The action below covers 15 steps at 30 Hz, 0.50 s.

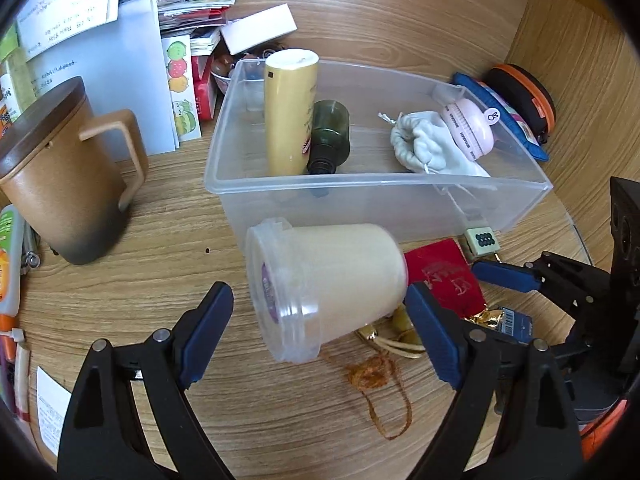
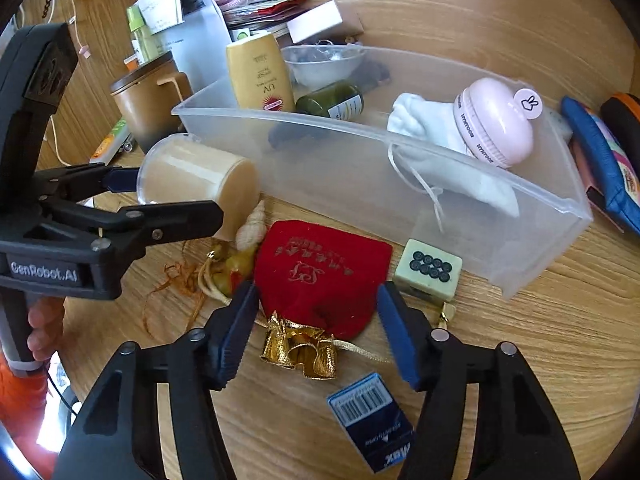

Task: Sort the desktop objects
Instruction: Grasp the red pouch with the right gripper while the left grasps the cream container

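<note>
Left wrist view: left gripper (image 1: 320,336) fingers apart, cream lidded jar (image 1: 320,292) lying on its side on desk (image 1: 160,280) between them, right finger (image 1: 434,340) near jar base, left finger clear of lid.

Right wrist view: right gripper (image 2: 318,334) fingers apart, straddling red velvet pouch (image 2: 324,276) on desk, just before clear bin (image 2: 360,168); neither finger visibly touching pouch.

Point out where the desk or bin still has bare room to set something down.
Bare wood lies between the brown mug and the tipped jar. The clear bin has open floor between the green bottle and white pouch. Crowded: around the red pouch, tile and blue card.
</note>
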{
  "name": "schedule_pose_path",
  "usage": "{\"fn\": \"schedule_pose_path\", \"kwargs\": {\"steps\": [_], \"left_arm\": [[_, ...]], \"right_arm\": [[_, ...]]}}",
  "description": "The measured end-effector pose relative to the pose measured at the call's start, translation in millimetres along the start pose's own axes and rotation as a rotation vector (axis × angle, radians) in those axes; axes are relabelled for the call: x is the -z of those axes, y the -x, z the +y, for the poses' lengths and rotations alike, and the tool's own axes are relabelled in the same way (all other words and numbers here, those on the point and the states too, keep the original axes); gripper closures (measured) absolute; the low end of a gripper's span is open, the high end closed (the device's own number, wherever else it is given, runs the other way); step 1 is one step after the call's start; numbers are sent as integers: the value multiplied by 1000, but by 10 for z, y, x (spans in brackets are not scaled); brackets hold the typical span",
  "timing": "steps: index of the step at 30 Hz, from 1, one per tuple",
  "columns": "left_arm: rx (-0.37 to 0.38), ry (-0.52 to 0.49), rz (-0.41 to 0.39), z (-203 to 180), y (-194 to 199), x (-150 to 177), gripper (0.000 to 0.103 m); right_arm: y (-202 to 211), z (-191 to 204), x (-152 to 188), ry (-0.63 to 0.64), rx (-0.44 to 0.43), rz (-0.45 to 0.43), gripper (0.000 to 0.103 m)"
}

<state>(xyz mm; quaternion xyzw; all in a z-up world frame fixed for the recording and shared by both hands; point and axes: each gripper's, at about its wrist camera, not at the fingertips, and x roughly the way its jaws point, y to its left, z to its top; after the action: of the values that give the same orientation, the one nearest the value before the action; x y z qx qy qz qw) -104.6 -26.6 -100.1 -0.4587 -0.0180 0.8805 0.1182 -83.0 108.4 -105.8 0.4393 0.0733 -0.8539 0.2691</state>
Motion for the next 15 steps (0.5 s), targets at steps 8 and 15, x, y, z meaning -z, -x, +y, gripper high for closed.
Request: {"fn": "schedule_pose_path", "kwargs": {"steps": [8,15], "left_arm": [[-17,29,10,-14,-157,-79,15],[-44,-1,-24,-84,-152,-86,21]], "right_arm": [[-59,104,-14,71,51,2,49],[-54,136,-8,101,66,-9,65]]}}
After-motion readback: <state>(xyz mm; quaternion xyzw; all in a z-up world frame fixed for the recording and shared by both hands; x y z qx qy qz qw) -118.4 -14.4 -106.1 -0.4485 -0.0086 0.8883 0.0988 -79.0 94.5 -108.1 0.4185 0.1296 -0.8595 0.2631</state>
